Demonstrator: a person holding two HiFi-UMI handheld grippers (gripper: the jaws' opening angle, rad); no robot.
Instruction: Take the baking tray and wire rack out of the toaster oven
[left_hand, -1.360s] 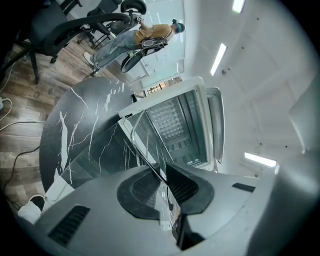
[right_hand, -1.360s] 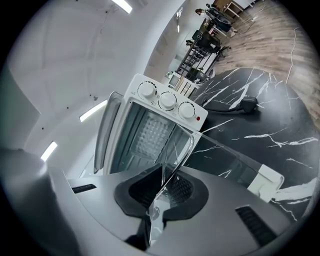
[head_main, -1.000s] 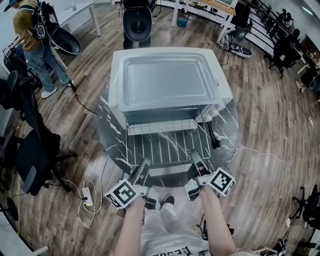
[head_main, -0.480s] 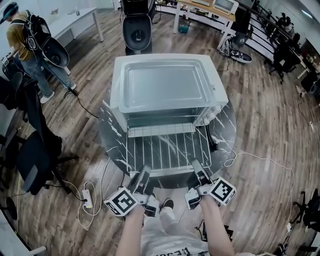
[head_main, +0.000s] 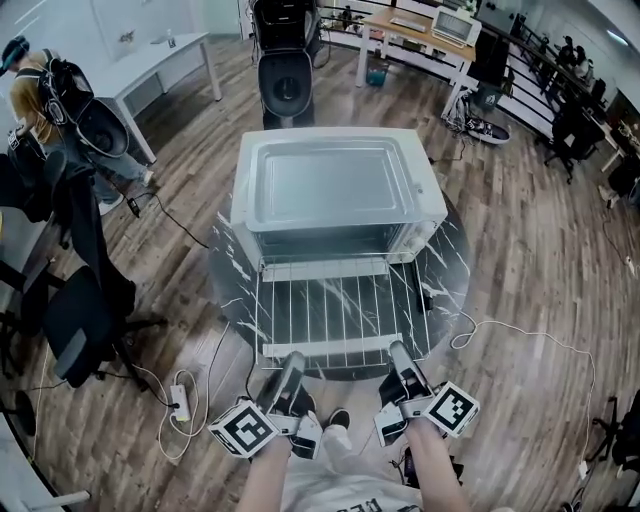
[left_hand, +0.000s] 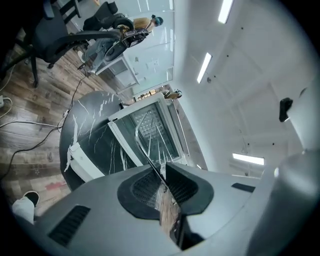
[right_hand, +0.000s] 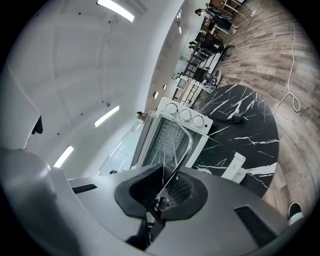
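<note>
At the centre of the head view, the wire rack (head_main: 335, 312) juts from the toaster oven (head_main: 335, 190) over its open door. Only the gripper views show the left gripper (left_hand: 162, 187) and right gripper (right_hand: 161, 199) each pinching its front wire.

Left gripper (head_main: 292, 362) and right gripper (head_main: 398, 352) carry marker cubes (head_main: 243, 428).

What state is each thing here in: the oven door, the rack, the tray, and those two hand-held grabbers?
oven door: open, folded down flat.
wire rack: drawn out above the door, held by its front edge.
baking tray: out, apparently lying on top of the toaster oven.
left gripper: shut on the wire rack.
right gripper: shut on the wire rack.
</note>
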